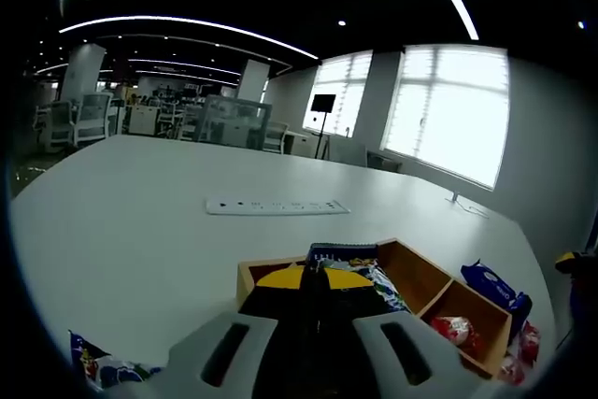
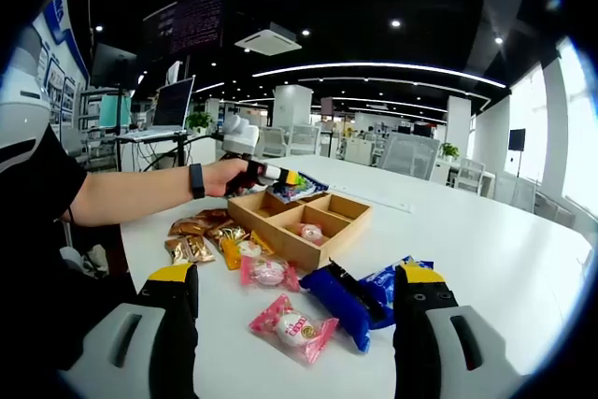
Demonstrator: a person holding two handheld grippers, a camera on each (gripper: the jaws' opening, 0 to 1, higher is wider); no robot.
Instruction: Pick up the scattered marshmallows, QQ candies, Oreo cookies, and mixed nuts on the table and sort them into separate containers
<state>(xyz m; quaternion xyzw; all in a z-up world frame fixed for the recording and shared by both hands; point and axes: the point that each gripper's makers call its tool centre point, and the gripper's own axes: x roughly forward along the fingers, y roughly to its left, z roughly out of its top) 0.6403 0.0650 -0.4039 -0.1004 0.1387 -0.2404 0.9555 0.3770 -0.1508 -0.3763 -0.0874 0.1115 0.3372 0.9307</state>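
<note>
Wooden tray point(image 2: 297, 246); glossy plastic wrappers point(image 2: 292, 328); smooth table point(image 1: 140, 221).

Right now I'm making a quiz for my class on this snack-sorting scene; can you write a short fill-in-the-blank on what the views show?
1. The wooden tray has a pink-wrapped candy lying in one of its ____.
2. The right gripper has its jaws ____, with nothing between them.
3. The left gripper hovers over the tray, held in a person's ____.
4. The blue packets lie on the white ____, outside the tray.

Missing words: compartments; open; hand; table
</note>
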